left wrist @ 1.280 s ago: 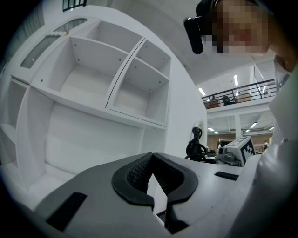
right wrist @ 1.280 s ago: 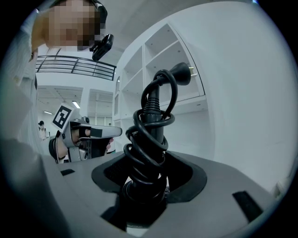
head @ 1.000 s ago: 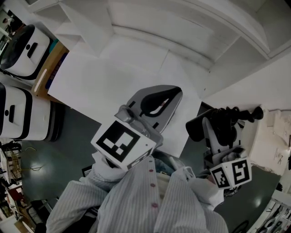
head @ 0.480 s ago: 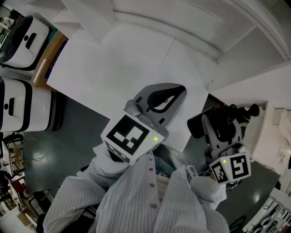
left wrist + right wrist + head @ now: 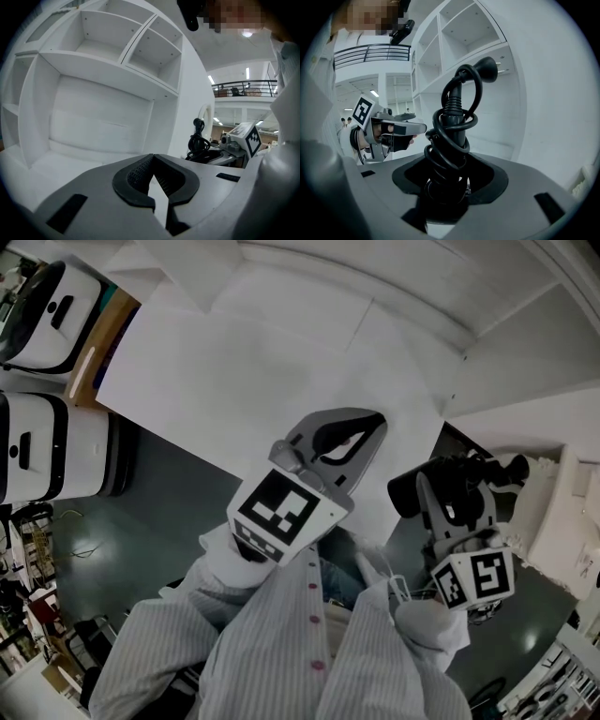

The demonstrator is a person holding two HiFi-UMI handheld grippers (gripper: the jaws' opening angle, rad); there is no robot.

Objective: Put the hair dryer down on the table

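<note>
A black hair dryer (image 5: 448, 486) with its cord wound around the handle (image 5: 451, 136) is held in my right gripper (image 5: 457, 514), whose jaws are shut on the handle (image 5: 443, 190). In the head view it hangs past the right corner of the white table (image 5: 234, 381), above the dark floor. My left gripper (image 5: 354, 435) hovers over the table's near right part. Its pads (image 5: 136, 176) meet at the tips with nothing between them. The left gripper view shows the dryer (image 5: 200, 143) off to the right.
White shelving (image 5: 103, 108) with open compartments rises behind the table. Two white cases with black trim (image 5: 42, 320) (image 5: 37, 460) stand on the left by a wooden edge. A white unit (image 5: 553, 521) stands on the right. Dark floor (image 5: 150, 512) lies in front.
My left gripper has drifted slightly to the right over the table. The right gripper has moved a little, still holding the hair dryer.
</note>
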